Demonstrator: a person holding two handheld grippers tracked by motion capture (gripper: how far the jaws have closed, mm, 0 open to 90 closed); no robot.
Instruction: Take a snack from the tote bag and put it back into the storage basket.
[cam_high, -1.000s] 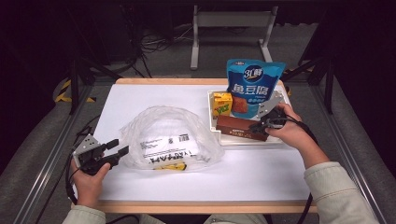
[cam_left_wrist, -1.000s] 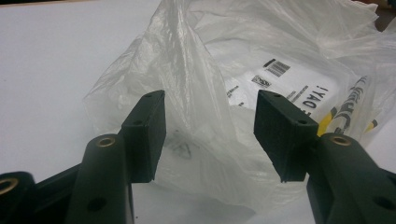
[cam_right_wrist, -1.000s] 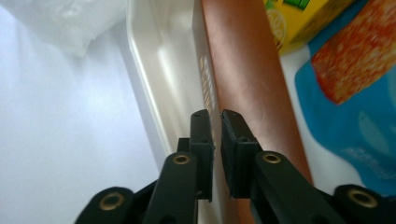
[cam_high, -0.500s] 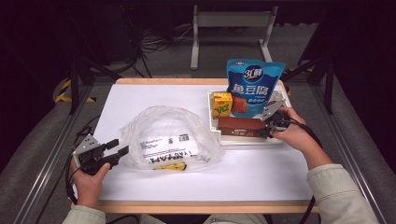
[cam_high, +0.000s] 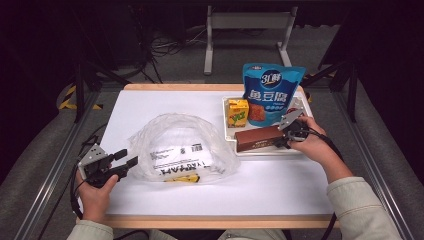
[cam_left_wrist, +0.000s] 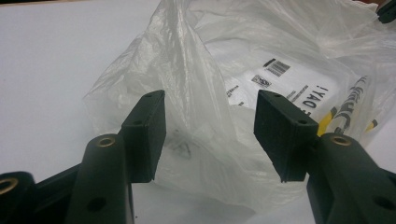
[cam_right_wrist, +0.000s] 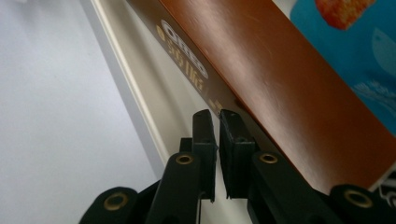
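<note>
brown box (cam_high: 260, 138) lies in the white tray (cam_high: 229, 146), right gripper (cam_right_wrist: 218, 117) nearly closed at its edge, can't tell if pinching it. left gripper (cam_left_wrist: 210, 133) gapes apart at the plastic bag (cam_left_wrist: 261, 70).

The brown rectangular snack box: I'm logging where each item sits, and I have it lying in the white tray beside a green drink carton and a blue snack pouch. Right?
Nearly. The brown rectangular snack box does lie in the white tray, by the blue snack pouch, but the high view shows the drink carton is yellow, not green.
</note>
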